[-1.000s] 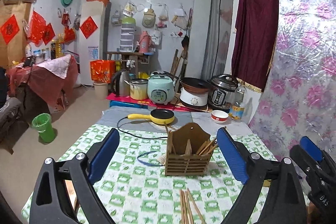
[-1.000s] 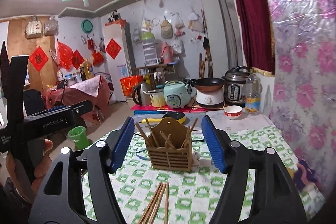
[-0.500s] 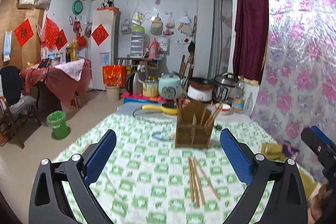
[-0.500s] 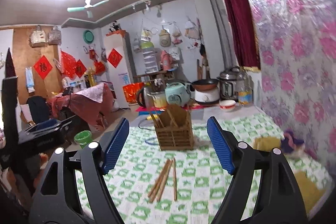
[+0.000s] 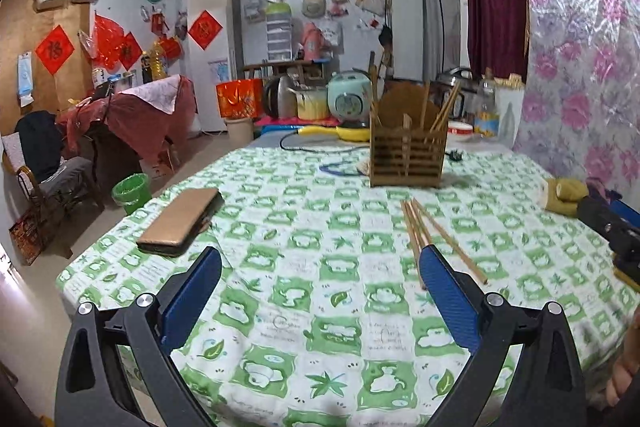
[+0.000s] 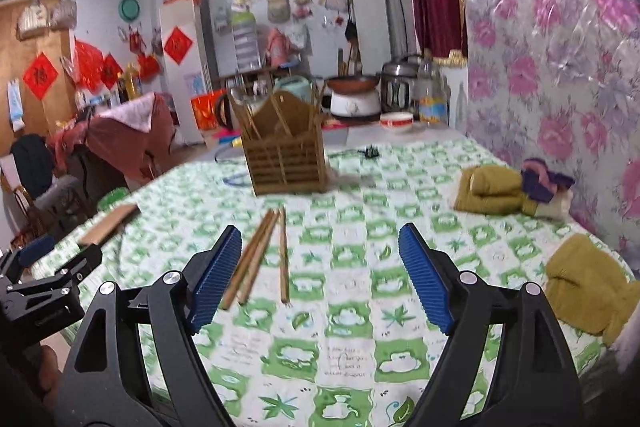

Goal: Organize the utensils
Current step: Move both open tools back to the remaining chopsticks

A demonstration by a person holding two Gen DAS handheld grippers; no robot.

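Both of your grippers have come down toward the table (image 5: 280,339) in the last second, so the loose chopsticks (image 6: 264,251) now sit far larger and closer, in the lower middle of the right wrist view. Your right gripper (image 6: 320,275) has just been opening its jaws; they stand wide with nothing between them, and the chopsticks lie just ahead of its left finger. Your left gripper (image 5: 320,303) is also spread wide and empty, with the same chopsticks (image 5: 428,239) running up from behind its right finger.

That reads as an approach to pick up the sticks for the wooden holder (image 6: 286,163), which stands upright above them in the frame, already carrying several chopsticks.

The cloth between sticks and holder is bare, so the carry path looks clear. At the left of the left wrist view a brown wallet (image 5: 180,223) lies near the table edge. At the right of the right wrist view, folded yellow cloths (image 6: 488,189) sit well apart from the sticks.
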